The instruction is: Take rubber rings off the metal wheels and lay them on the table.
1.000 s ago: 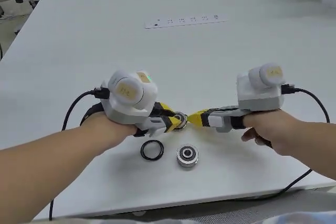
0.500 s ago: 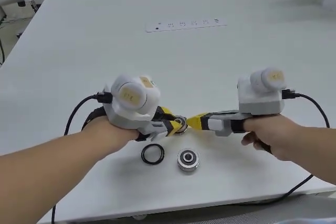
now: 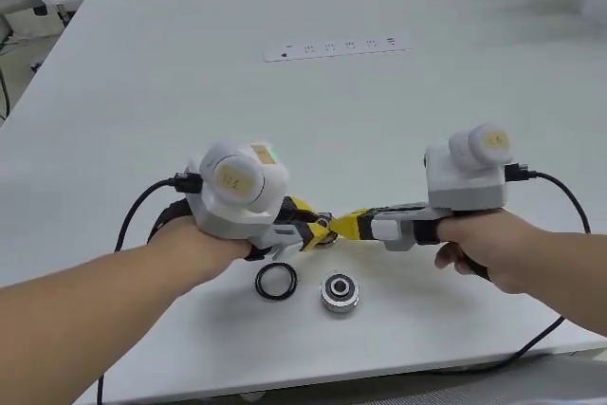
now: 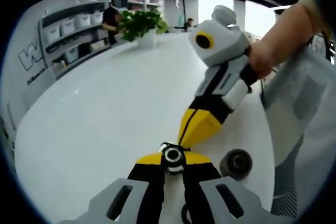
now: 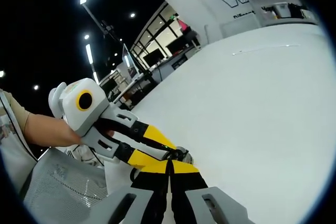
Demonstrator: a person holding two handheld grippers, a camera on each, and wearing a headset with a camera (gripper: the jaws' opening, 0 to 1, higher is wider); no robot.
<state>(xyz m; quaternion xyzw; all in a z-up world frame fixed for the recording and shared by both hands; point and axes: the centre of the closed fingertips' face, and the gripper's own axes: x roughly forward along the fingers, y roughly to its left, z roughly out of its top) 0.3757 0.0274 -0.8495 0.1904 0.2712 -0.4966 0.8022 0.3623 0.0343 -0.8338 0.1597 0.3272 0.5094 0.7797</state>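
Above the white table (image 3: 190, 54), the left gripper (image 3: 321, 227) clamps a wheel (image 4: 172, 155).

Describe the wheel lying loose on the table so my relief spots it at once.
On the white table, go to the near edge, below where the left gripper and right gripper meet. The loose wheel lies flat there, right of a black rubber ring; unlike the held wheel in the left gripper, nothing grips it.
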